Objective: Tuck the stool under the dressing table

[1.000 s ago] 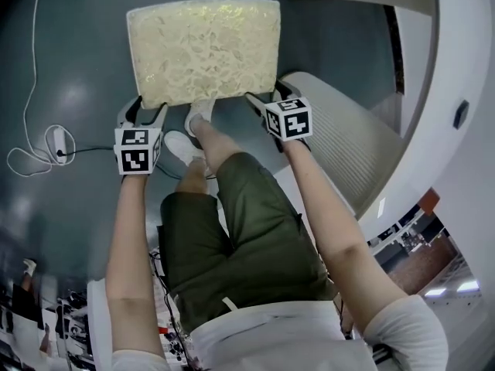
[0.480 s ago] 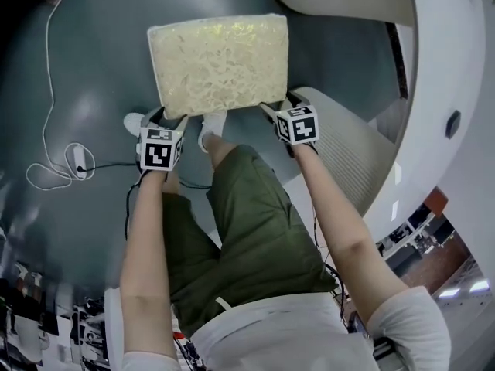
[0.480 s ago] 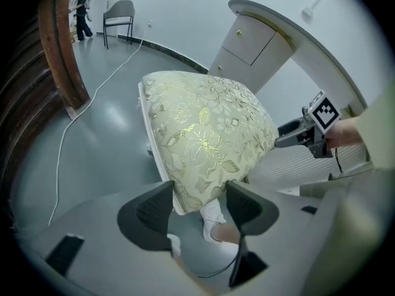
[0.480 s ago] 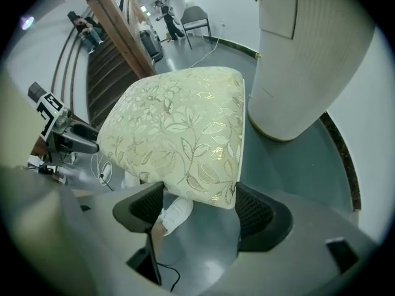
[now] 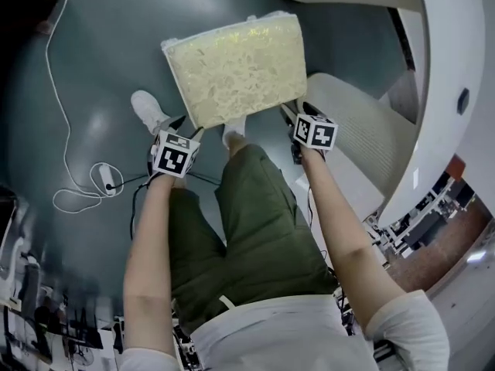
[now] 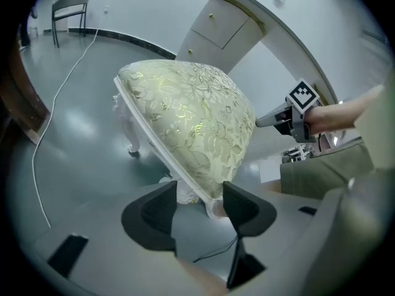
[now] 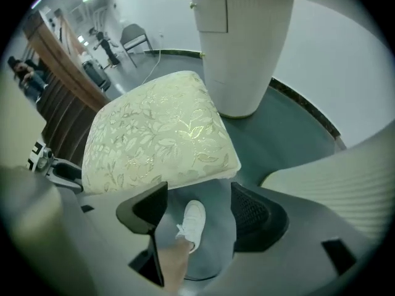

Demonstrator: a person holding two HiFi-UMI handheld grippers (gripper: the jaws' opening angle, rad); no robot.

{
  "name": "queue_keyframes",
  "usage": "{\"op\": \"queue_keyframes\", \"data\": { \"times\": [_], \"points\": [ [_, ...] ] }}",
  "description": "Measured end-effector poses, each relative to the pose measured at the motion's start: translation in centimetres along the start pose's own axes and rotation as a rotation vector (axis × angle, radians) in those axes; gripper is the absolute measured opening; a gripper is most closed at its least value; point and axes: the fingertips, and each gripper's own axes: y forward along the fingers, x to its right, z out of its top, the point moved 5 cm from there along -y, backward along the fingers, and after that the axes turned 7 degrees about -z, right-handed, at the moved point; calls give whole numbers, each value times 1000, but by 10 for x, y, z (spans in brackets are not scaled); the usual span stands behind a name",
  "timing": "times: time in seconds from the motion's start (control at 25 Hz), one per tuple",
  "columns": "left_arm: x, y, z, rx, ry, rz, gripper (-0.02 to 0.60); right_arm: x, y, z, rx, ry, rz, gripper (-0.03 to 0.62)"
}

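The stool (image 5: 236, 68) has a cream brocade seat and white carved legs, and stands on the grey floor before the white dressing table (image 5: 452, 76). My left gripper (image 5: 179, 126) is at its near left corner. In the left gripper view that corner (image 6: 210, 177) reaches down between the jaws (image 6: 199, 197), which have just been closing; I see no pad pressing on it. My right gripper (image 5: 294, 113) is at the near right corner. Its jaws (image 7: 199, 193), also just closing, frame a white shoe (image 7: 192, 222), and the seat edge (image 7: 166, 165) lies just past their tips.
The table's pedestal with drawers (image 7: 241, 48) rises just beyond the stool. A ribbed white panel (image 5: 360, 137) lies right of my right hand. A white cable with a switch (image 5: 100, 178) trails over the floor at the left. The person's other shoe (image 5: 147, 108) stands left of the stool.
In the head view the stool now sits further right and skewed, near edge slanting down to the left. Both grippers stay at its near corners. A white shoe has stepped out to the left.
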Motion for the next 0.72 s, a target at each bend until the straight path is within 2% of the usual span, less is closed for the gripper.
{"op": "queue_keyframes", "data": {
  "times": [0.32,0.52,0.72],
  "points": [
    [-81,-49,12,-101,165,15,224,-92,-13,-38,-15,195,38,344],
    [-128,-65,40,-166,294,47,224,-158,-14,-54,-8,332,96,347],
    [-146,-66,76,-198,440,61,224,-212,-14,-69,-24,411,149,348]
  ]
}}
